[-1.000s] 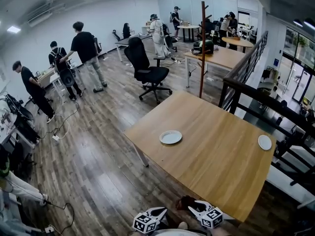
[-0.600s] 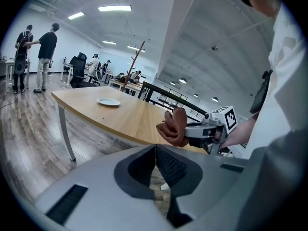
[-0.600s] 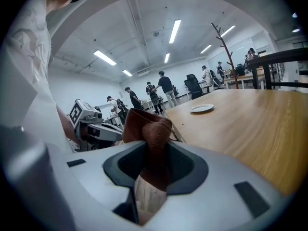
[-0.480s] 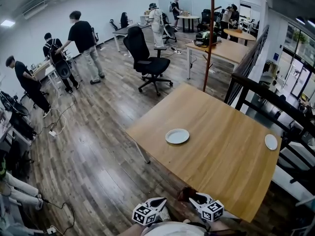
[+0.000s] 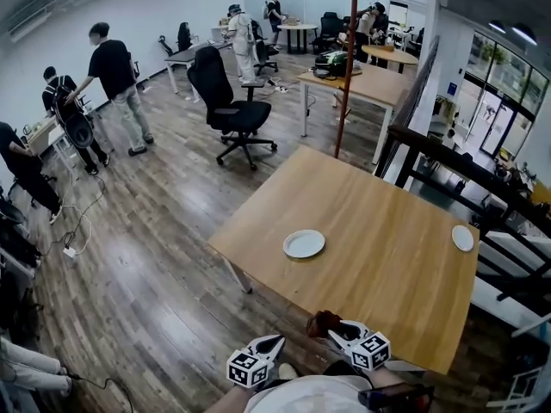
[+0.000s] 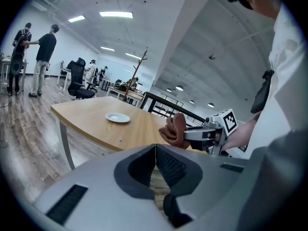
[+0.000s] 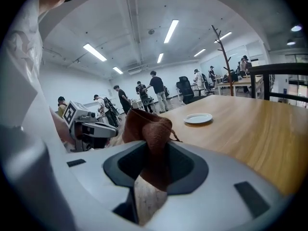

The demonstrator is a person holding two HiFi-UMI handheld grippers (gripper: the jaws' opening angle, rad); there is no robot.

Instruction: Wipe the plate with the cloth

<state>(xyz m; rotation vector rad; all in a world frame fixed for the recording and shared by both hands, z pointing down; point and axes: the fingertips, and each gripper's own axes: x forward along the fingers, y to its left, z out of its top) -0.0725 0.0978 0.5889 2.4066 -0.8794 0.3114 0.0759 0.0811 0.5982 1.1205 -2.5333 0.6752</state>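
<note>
An open office with a plank floor, desks, a black office chair (image 5: 228, 101) and several people standing at the far side surrounds a large wooden table (image 5: 387, 265). A white plate (image 5: 304, 243) sits on the table toward its left edge, well apart from both grippers. A 2nd, smaller plate (image 5: 463, 237) lies near the right edge. The right gripper (image 5: 337, 328), held by the table's near edge, pinches a bunched rust-brown cloth (image 7: 147, 129) between its 2 jaws. The left gripper (image 6: 155, 160) hangs beside it, jaws pressed together on nothing. I judge the task barely started: the cloth is in hand, but it has yet to reach the plate, and all the wiping is left.
</note>
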